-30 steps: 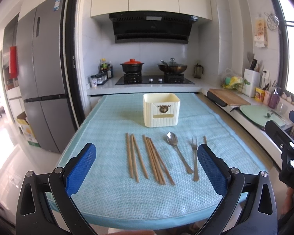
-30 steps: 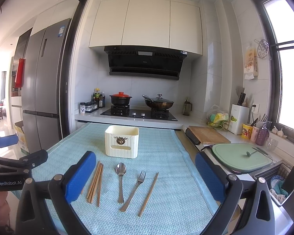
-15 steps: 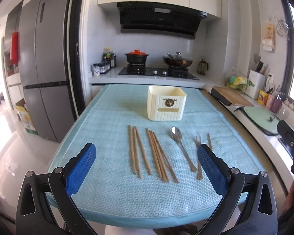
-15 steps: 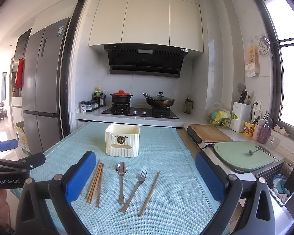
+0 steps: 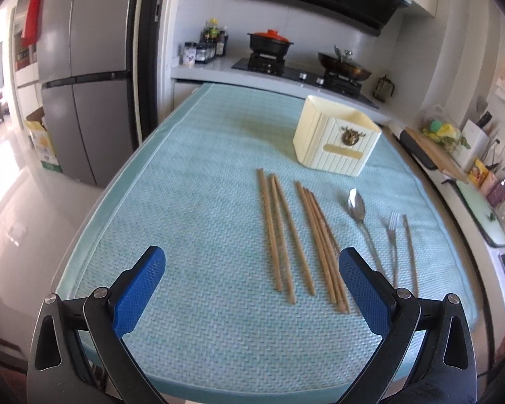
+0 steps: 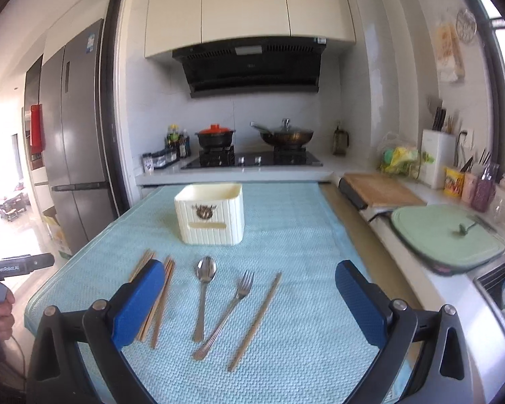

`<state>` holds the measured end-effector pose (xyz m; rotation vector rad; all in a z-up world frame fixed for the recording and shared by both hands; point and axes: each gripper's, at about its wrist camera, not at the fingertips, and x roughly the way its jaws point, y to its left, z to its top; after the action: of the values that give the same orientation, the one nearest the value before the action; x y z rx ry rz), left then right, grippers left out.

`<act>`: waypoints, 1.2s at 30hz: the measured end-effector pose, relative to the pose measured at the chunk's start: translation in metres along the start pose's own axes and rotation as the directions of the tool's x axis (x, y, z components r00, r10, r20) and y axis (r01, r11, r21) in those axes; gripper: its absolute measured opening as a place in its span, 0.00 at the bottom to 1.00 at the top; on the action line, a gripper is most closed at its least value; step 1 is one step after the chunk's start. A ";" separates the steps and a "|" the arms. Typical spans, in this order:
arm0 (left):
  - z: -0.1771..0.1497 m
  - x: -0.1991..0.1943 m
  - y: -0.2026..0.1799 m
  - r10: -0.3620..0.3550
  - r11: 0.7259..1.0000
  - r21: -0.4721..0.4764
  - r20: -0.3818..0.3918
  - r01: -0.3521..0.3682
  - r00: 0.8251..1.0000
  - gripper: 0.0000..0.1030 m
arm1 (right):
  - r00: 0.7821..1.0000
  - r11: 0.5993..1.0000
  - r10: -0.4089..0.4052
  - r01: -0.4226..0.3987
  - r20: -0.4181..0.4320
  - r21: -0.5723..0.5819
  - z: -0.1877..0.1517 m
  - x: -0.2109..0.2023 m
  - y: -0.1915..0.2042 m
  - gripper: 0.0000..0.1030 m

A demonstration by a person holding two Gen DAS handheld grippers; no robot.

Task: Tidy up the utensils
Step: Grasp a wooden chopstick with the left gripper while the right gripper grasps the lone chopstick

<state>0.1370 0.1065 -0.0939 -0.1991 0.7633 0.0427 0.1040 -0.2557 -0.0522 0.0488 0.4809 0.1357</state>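
**Both grippers closing in on the utensils**

The cream holder (image 5: 336,141) is sitting empty-looking behind chopsticks (image 5: 286,235), spoon (image 6: 203,289) and fork (image 6: 229,309). Left gripper (image 5: 249,289) and right gripper (image 6: 249,306), both wide open and carrying nothing, are dropping lower; picking is beginning.

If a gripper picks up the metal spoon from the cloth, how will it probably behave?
The spoon looks like polished metal, so probably stiff and somewhat slippery between the pads. Its thin handle lies flat on the woven cloth, so getting fingers under it may be awkward. Unlikely to roll.
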 end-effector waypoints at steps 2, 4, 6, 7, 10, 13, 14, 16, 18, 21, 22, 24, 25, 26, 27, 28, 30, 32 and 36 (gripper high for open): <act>-0.002 0.018 -0.001 0.020 1.000 0.025 -0.039 -0.019 0.999 1.00 | 0.997 0.999 0.012 -0.009 -0.079 0.036 -0.012 0.020 -0.008 1.00; -0.003 0.033 -0.004 0.040 0.998 0.058 -0.062 -0.036 0.997 1.00 | 0.987 0.999 -0.019 0.027 -0.162 0.047 -0.023 0.038 -0.015 1.00; -0.003 0.047 -0.006 0.048 0.997 0.072 -0.081 -0.042 0.996 1.00 | 0.974 0.995 -0.079 0.090 -0.214 0.040 -0.032 0.053 -0.022 1.00; -0.002 0.054 -0.006 0.043 0.997 0.071 -0.090 -0.036 0.995 1.00 | 0.969 0.993 -0.099 0.110 -0.228 0.035 -0.036 0.059 -0.026 1.00; 0.007 0.076 -0.005 0.011 0.999 0.048 -0.118 -0.006 0.993 1.00 | 0.959 0.991 -0.113 0.129 -0.259 0.044 -0.042 0.080 -0.035 1.00; 0.019 0.100 -0.005 -0.019 0.999 0.026 -0.144 0.023 0.989 1.00 | 0.952 0.993 -0.081 0.102 -0.295 0.058 -0.042 0.102 -0.038 0.98; 0.024 0.110 -0.005 -0.020 0.999 0.022 -0.155 0.024 0.988 1.00 | 0.950 0.994 -0.067 0.089 -0.306 0.058 -0.041 0.110 -0.037 0.96; 0.032 0.127 -0.004 -0.019 1.000 0.009 -0.176 0.021 0.984 0.99 | 0.941 0.995 -0.046 0.074 -0.336 0.069 -0.040 0.125 -0.036 0.88; 0.039 0.143 -0.003 -0.008 1.000 -0.005 -0.198 0.008 0.980 0.99 | 0.934 0.994 -0.019 0.057 -0.357 0.096 -0.038 0.137 -0.036 0.81; 0.047 0.164 -0.006 0.012 1.000 0.001 -0.211 -0.012 0.978 0.99 | 0.937 0.993 -0.010 0.049 -0.350 0.104 -0.036 0.144 -0.034 0.81; 0.049 0.171 -0.006 0.032 0.999 0.011 -0.214 -0.030 0.976 0.99 | 0.937 0.994 -0.011 0.048 -0.349 0.100 -0.035 0.145 -0.033 0.81; 0.054 0.186 -0.007 0.069 0.998 0.030 -0.218 -0.064 0.973 0.99 | 0.936 0.995 -0.017 0.051 -0.350 0.090 -0.036 0.146 -0.031 0.81; 0.056 0.193 -0.007 0.084 0.996 0.037 -0.222 -0.077 0.971 0.99 | 0.936 0.995 -0.020 0.053 -0.353 0.086 -0.037 0.146 -0.032 0.81; 0.057 0.199 -0.005 0.096 0.995 0.040 -0.229 -0.089 0.969 0.99 | 0.935 0.995 -0.024 0.057 -0.355 0.083 -0.037 0.146 -0.033 0.81; 0.059 0.205 -0.004 0.103 0.995 0.044 -0.234 -0.095 0.967 0.99 | 0.934 0.995 -0.027 0.061 -0.356 0.083 -0.037 0.146 -0.035 0.81; 0.060 0.211 -0.003 0.111 0.994 0.049 -0.240 -0.103 0.964 0.99 | 0.933 0.994 -0.031 0.065 -0.357 0.085 -0.037 0.146 -0.037 0.81; 0.062 0.222 -0.003 0.137 0.990 0.065 -0.255 -0.124 0.957 0.99 | 0.932 0.993 -0.037 0.074 -0.361 0.089 -0.037 0.146 -0.040 0.81; 0.062 0.232 -0.002 0.153 0.987 0.084 -0.269 -0.135 0.951 0.99 | 0.928 0.992 -0.042 0.081 -0.370 0.092 -0.038 0.147 -0.044 0.81; 0.066 0.237 0.001 0.146 0.987 0.111 -0.271 -0.120 0.952 1.00 | 0.914 0.991 -0.034 0.083 -0.404 0.104 -0.041 0.157 -0.051 0.81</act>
<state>0.3529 0.1126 -0.2111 -0.0641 1.0569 0.1082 0.2288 -0.2830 -0.1640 0.1251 0.9025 0.0565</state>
